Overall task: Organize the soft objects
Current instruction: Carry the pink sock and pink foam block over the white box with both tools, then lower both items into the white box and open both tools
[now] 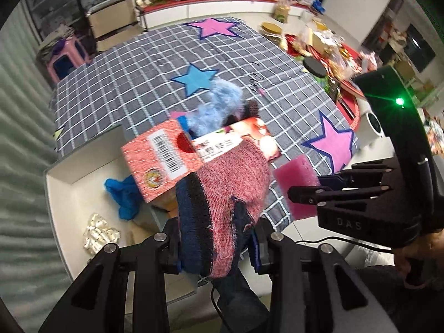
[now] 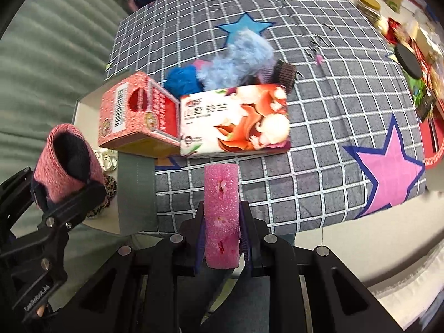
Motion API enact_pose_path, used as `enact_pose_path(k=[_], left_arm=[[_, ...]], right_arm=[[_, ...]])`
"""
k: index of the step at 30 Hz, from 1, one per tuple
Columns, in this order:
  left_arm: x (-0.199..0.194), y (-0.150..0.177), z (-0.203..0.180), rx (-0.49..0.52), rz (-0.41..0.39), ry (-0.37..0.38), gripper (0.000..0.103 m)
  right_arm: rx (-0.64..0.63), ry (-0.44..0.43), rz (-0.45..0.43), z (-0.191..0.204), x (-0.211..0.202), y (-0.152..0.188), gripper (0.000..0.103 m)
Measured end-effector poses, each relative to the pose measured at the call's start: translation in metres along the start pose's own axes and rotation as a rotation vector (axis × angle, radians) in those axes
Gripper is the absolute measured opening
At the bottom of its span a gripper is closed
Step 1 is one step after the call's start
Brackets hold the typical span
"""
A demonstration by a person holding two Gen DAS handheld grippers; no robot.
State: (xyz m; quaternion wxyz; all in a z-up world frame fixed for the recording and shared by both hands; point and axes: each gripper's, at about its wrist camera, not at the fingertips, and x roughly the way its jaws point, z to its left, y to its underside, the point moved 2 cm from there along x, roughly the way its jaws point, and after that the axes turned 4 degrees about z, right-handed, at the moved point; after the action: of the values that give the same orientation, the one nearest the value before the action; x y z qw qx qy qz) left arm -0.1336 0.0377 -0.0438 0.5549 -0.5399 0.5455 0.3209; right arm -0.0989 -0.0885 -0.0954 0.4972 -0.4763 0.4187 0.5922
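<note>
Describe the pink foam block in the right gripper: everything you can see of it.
The pink foam block is a bright pink oblong of coarse, porous sponge-like foam, with three small torn pits showing reddish and white along its facing side. It stands lengthwise between the fingers of the right gripper, whose pads press both long sides; its upper end sticks out past the fingertips. It is held above the checked star-patterned cloth, in front of the printed carton, touching neither. From the left wrist view it shows as a flat pink slab.

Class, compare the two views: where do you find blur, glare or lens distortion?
Left wrist view: the knitted sock and box are motion-blurred, a green light flares. Right wrist view: the pink foam block is sharper, the checked cloth bulges, the right edge smears.
</note>
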Motion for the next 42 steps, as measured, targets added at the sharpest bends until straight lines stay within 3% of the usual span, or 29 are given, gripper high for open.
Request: enact_pose_path(k=[27, 42], left_arm=[[-0.005, 0.066, 0.095, -0.308, 0.000, -0.083, 0.037], [0.013, 0.109, 0.137, -0.479, 0.073, -0.125, 0.037]], right_arm=[[-0.361, 0.014, 0.018, 0.122, 0.009, -0.002, 0.024], [-0.459, -0.026, 0.041, 0.167, 0.017, -0.014, 0.024]])
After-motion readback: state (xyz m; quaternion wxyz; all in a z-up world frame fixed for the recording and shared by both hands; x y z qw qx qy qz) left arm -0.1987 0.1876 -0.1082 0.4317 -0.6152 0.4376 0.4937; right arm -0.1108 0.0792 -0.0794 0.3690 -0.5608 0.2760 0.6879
